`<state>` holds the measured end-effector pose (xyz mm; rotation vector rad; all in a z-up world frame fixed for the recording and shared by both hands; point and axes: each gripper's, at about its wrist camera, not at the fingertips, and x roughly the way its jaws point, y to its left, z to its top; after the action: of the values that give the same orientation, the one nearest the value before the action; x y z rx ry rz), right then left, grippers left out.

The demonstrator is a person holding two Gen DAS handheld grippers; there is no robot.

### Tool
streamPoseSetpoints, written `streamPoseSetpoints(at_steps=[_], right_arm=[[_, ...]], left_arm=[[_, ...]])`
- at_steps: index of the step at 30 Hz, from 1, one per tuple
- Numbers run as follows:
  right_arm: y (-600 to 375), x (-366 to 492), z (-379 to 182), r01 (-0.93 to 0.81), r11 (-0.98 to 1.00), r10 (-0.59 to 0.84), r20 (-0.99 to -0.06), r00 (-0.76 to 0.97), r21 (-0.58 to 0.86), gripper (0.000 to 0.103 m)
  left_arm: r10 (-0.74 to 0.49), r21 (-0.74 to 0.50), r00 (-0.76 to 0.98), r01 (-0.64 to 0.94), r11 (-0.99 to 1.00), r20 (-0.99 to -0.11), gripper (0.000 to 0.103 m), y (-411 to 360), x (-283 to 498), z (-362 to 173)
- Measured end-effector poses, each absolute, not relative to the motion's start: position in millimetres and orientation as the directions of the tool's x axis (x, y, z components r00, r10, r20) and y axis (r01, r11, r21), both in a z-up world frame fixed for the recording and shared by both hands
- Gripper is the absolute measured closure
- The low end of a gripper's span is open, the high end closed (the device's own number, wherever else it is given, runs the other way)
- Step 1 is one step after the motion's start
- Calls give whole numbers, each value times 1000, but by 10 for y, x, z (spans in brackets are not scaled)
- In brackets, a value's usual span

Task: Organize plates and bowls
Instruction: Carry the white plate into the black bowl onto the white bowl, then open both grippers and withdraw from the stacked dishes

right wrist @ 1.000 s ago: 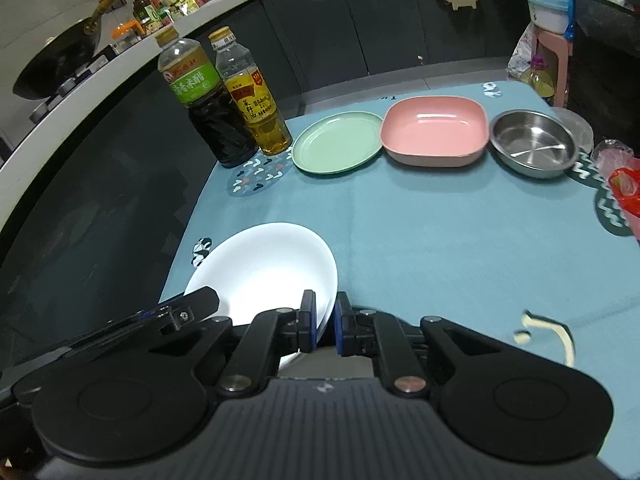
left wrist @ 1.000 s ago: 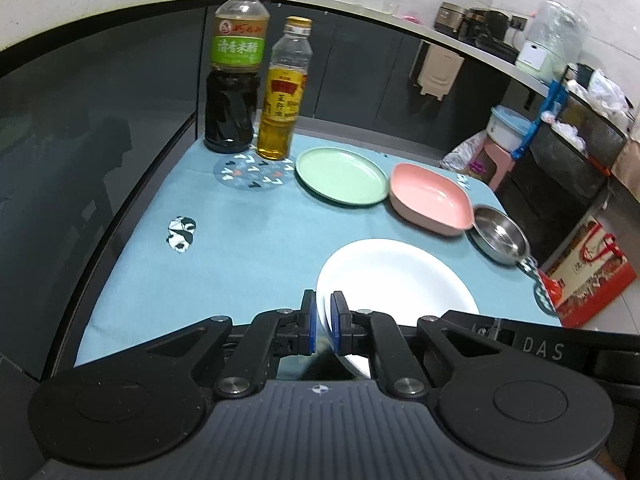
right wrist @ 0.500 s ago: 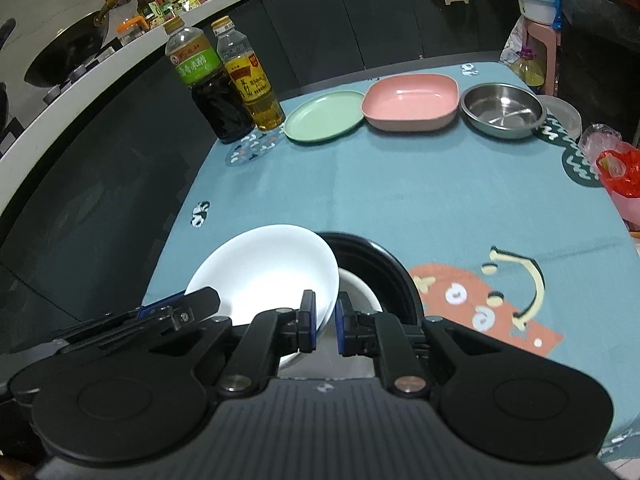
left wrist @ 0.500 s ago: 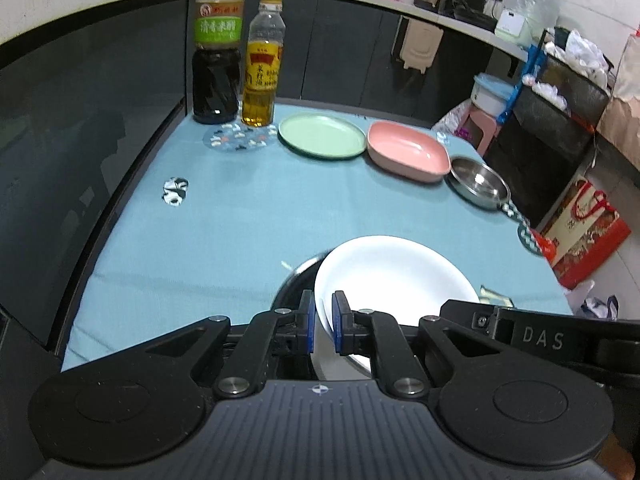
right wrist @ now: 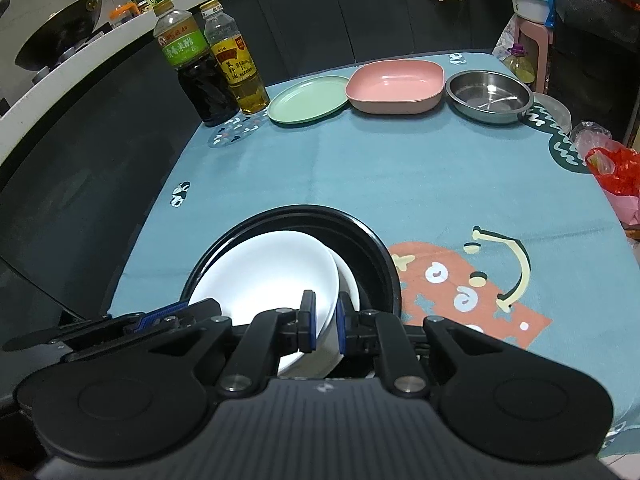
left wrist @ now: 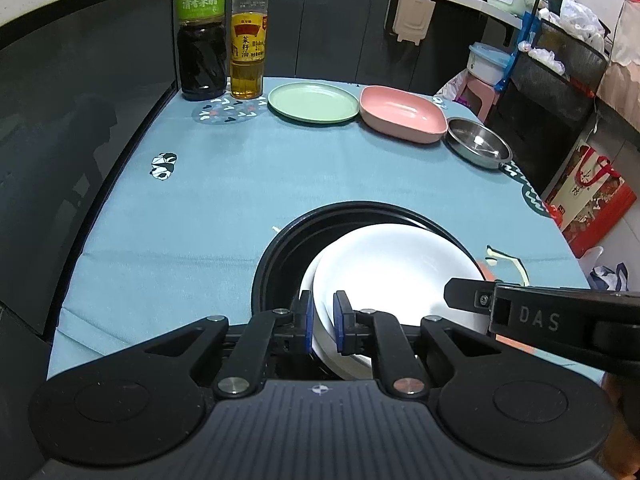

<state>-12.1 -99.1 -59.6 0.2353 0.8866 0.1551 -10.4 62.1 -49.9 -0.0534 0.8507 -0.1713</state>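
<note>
Two-handed carry here: left gripper [left wrist: 321, 322] and right gripper [right wrist: 323, 322] each pinching narrow on opposite rims of the white plate [left wrist: 394, 272], keeping it level over another white dish inside the black pan [right wrist: 372, 258]. Probably stacking.

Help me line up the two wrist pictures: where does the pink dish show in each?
Left wrist: pink dish sits upper right of centre, between the green plate and the steel bowl.
Right wrist: pink dish sits top, right of centre, in the same row.
Shared landmark: the two bottles, dark one, left of the green plate.
</note>
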Motion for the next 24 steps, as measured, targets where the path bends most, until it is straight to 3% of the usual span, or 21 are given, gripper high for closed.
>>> streamPoseSetpoints(at_steps=[24], right_arm=[[-1097, -105, -610, -29, 968, 206, -726, 657, 248, 91]], left_arm=[[-177, -115, 641, 138, 984, -747, 94, 618, -57, -529]])
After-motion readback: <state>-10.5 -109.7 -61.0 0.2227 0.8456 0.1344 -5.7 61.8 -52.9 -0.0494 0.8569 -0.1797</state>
